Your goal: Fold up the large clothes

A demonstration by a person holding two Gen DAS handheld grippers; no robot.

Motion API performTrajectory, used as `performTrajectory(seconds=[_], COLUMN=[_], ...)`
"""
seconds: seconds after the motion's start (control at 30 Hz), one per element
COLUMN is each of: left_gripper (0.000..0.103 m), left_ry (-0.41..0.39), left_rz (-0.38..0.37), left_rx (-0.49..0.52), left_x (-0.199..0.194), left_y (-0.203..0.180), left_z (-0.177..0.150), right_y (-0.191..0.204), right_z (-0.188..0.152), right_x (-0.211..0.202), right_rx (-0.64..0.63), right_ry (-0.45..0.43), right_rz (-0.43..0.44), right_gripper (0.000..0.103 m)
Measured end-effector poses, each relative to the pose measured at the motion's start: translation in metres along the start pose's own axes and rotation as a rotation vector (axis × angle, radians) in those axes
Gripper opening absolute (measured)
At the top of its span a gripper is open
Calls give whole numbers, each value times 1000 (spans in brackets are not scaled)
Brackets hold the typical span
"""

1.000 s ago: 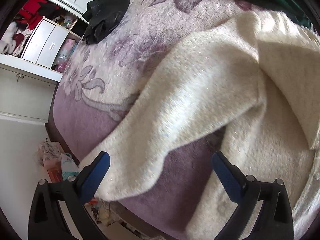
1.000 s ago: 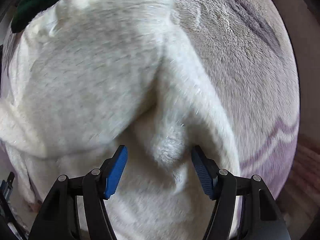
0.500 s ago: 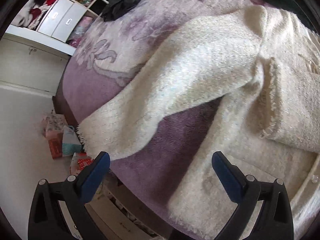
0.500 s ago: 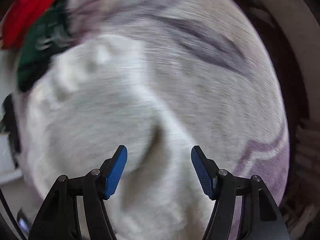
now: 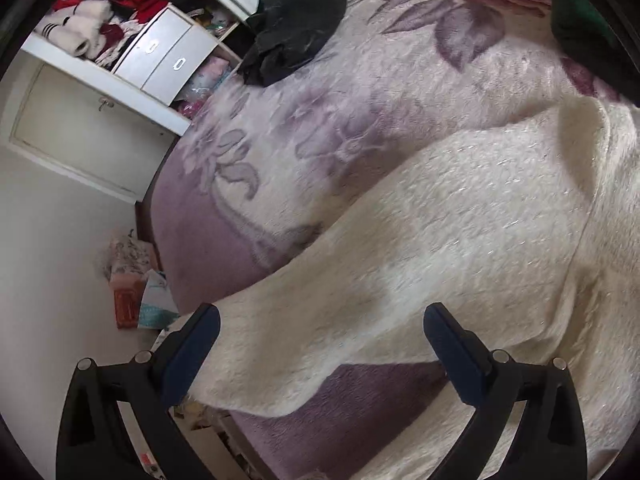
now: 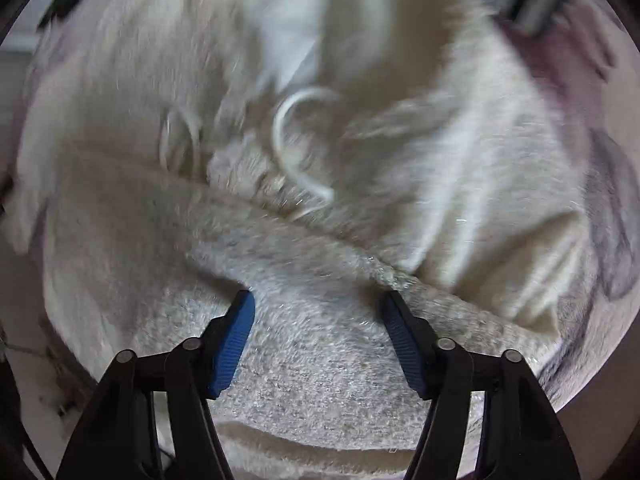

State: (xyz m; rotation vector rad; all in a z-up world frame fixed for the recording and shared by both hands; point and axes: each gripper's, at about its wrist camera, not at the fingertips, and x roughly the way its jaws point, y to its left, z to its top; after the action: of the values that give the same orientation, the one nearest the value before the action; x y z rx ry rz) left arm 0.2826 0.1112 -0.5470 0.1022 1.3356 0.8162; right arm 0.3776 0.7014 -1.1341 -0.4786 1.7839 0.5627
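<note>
- Left gripper [image 5: 320, 344]: jaws spread wide, nothing between the blue pads; positioned over the cuff end of a cream sleeve [image 5: 360, 312]; no contact can be confirmed.
- Cream fuzzy garment [image 5: 500, 216]: lies spread on the bed; sleeve extends toward the bed's edge, body toward the right.
- Bed blanket [image 5: 320, 120]: purple and pale floral pattern; visible under the sleeve.
- Black garment [image 5: 296, 20]: bunched at the far side of the bed, well apart from the cream garment; dark green cloth [image 5: 580, 24] at the upper right.
- White cabinet [image 5: 160, 60] with drawers beside the bed.
- Right gripper [image 6: 318, 336]: jaws wide, holding nothing; cream garment [image 6: 320, 360] fills the view beneath, a folded edge running just beyond the pads; image blurred.
</note>
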Motion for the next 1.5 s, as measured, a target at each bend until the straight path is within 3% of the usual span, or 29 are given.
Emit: performTrajectory(seconds=[0.03,0.07,0.2,0.37,0.43,0.47,0.5,0.57,0.63,0.7,0.8,0.83,0.87,0.9,1.03,1.17,1.3,1.37,1.4,1.43,1.47,1.5], left_gripper=[103,103,103,103,103,103,103,103,103,103,103,103,103,103,103,103,103,101,94,69,54,53], left_ry=[2,6,60,162,214,253,281,327,354,362,377,383,392,402,424,453,484,460,445,427,404,378], left_rz=[-6,-11,-29,-32,-48,-58,-70,-77,-42,3,-1,-13,-35,-59,-202,-464,-721,-754,-747,-728,-699,-669], left_rx=[1,2,-10,-71,-132,-185,-217,-280,-314,-336,-401,-428,-457,-490,-617,-851,-1063,-1152,-1179,-1198,-1198,-1187], left_x=[-1,0,11,28,37,45,52,67,84,96,111,112,114,115,115,128,161,177,181,185,190,192], left_y=[-1,-1,10,52,76,96,108,132,152,164,179,183,188,191,206,225,224,223,224,225,226,228], left_z=[1,0,-10,-41,-56,-70,-78,-96,-113,-119,-122,-124,-126,-128,-138,-157,-170,-174,-174,-173,-169,-164], right_y=[2,0,-43,-103,-107,-99,-85,-50,-17,14,33,41,42,42,32,-12,-66,-68,-75,-64,-69,-68], right_z=[-2,-6,-32,-83,-103,-107,-98,-96,-89,-63,-61,-64,-72,-78,-112,-142,-179,-180,-196,-187,-196,-208], right_x=[1,-4,-32,-33,-32,-32,-34,-40,-31,-10,36,42,44,43,21,16,25,28,28,28,25,24], right_rx=[-20,5,244,564,592,553,482,286,90,-59,-244,-272,-295,-302,-247,-35,174,190,196,211,231,235], right_ry=[-7,-43,-182,-238,-234,-228,-221,-214,-181,-97,76,91,94,89,-2,-74,-69,-68,-80,-91,-102,-103], right_rz=[-61,-97,-45,-44,130,229,255,182,99,43,-59,-75,-70,-57,-76,-51,62,65,78,90,114,127], right_gripper=[6,6,3,0,0,1,1,15,63,65,64,57,44,10,8,8,10,13,21,29,33,37])
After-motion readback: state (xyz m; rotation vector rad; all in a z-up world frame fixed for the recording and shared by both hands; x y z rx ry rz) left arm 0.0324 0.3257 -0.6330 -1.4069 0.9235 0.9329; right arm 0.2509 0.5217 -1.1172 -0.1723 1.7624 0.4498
